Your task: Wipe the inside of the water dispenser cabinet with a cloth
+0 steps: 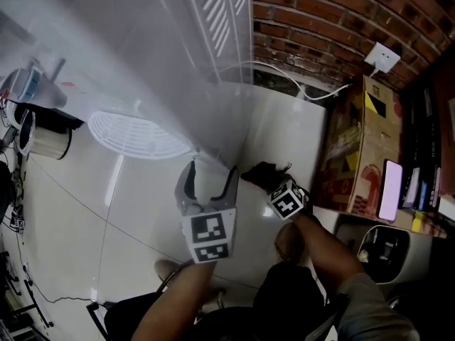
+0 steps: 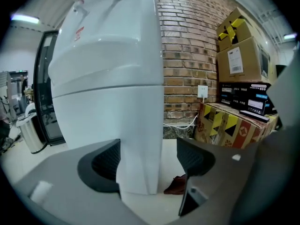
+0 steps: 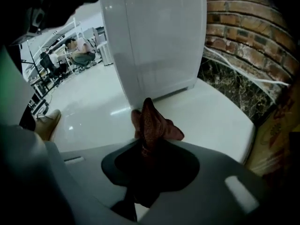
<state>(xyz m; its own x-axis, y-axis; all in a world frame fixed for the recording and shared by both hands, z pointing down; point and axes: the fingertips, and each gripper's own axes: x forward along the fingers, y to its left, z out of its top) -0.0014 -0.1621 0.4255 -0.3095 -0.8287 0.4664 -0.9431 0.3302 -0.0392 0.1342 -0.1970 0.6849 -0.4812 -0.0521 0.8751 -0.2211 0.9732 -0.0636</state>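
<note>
Head view, looking steeply down: the white water dispenser (image 1: 142, 55) fills the upper left, standing on a pale tiled floor (image 1: 128, 212). Both grippers are low at the foot of the dispenser, close to its bottom corner.

The right gripper (image 1: 264, 179) is clenched on a dark reddish-brown cloth (image 1: 257, 173), just beside the dispenser's base on the side toward the brick wall (image 1: 320, 20). In the right gripper view the jaws of that gripper (image 3: 145, 146) are pinched on the cloth (image 3: 151, 123); a crumpled peak of it stands up out of them, with the dispenser's (image 3: 154, 36) lower edge right behind. Whether the cloth touches the dispenser cannot be told.

The left gripper (image 1: 210, 183) is released, its jaws spread wide and holding nothing. In the left gripper view the gripper (image 2: 147, 158) faces the dispenser's (image 2: 112, 78) lower corner, which shows between the jaws. From here the cloth (image 2: 177, 185) sits low by the foot of the dispenser, next to the right-hand jaw.
</note>
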